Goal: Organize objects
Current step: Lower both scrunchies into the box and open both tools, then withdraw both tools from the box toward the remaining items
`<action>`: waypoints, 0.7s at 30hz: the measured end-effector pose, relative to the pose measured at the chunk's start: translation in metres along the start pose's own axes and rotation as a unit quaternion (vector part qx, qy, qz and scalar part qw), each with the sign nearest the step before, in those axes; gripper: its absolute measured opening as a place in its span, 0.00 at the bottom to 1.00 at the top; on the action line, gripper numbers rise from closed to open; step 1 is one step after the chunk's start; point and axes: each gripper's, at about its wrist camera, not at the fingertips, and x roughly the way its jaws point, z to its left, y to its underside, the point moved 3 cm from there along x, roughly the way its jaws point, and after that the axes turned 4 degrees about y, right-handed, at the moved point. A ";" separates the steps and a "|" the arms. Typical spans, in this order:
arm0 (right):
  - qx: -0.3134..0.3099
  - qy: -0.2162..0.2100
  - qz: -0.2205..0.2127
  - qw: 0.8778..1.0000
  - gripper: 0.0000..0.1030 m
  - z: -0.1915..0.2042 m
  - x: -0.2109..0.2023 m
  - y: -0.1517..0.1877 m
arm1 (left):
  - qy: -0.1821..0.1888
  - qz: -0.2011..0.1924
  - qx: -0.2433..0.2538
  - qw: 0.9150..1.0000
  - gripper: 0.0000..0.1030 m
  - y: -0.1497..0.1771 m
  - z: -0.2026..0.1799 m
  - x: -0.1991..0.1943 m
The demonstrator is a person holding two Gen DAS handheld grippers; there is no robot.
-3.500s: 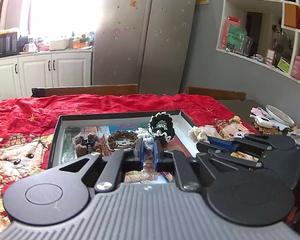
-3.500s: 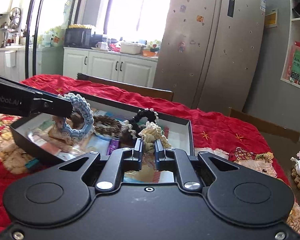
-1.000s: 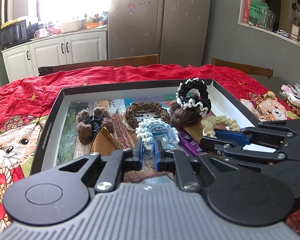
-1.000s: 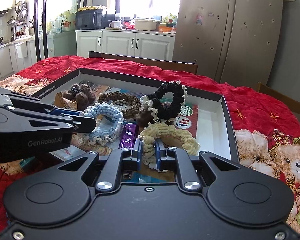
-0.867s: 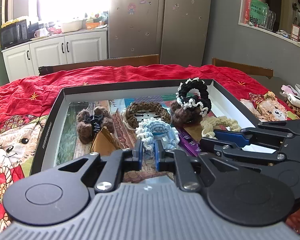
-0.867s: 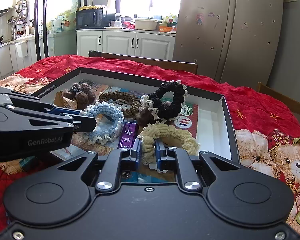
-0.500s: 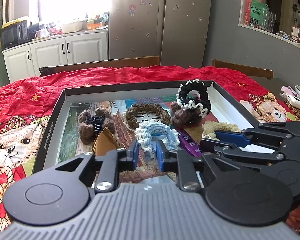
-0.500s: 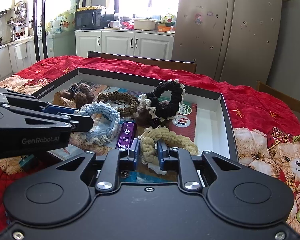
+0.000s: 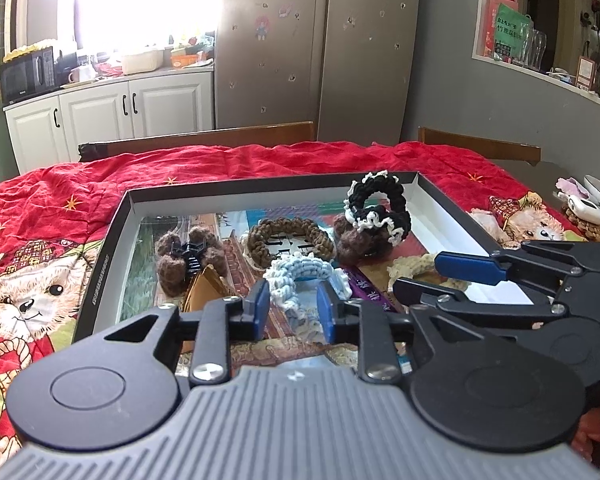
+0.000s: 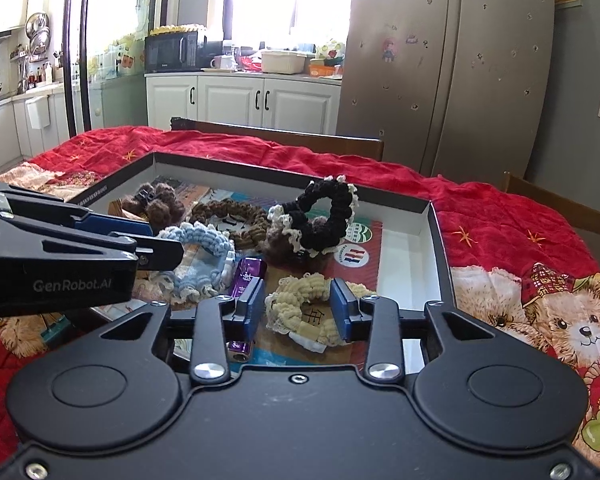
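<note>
A black shallow box [image 9: 116,224] [image 10: 434,216] lies on the red cloth and holds several crocheted hair ties. My left gripper [image 9: 292,310] is open, just in front of the light blue scrunchie [image 9: 300,270] [image 10: 204,240], which lies in the box. My right gripper [image 10: 298,312] is open around the cream scrunchie [image 10: 300,300] [image 9: 412,266], which rests on the box floor. A black-and-white scrunchie [image 9: 380,208] [image 10: 324,216], a brown braided one [image 9: 290,236] [image 10: 230,218] and a brown fuzzy claw clip [image 9: 188,256] [image 10: 156,200] lie further back.
A purple bar [image 10: 246,276] [image 9: 366,288] lies between the two scrunchies. The red bear-print cloth [image 9: 40,216] covers the table. Wooden chair backs [image 9: 204,140] stand behind it. Small items [image 9: 580,208] sit at the table's right end. A fridge and cabinets are beyond.
Both grippers have opened and let go of their scrunchies, the blue one on the left and the cream one on the right. Both scrunchies now lie in the box.
</note>
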 end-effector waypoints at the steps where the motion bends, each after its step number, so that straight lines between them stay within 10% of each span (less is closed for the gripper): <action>1: 0.000 0.000 -0.001 1.000 0.35 0.000 -0.001 0.000 | 0.000 -0.001 0.000 1.000 0.45 0.000 0.000 -0.001; 21: 0.002 -0.002 -0.025 1.000 0.36 -0.003 -0.041 -0.012 | 0.002 -0.030 0.012 0.999 0.57 -0.010 -0.009 -0.036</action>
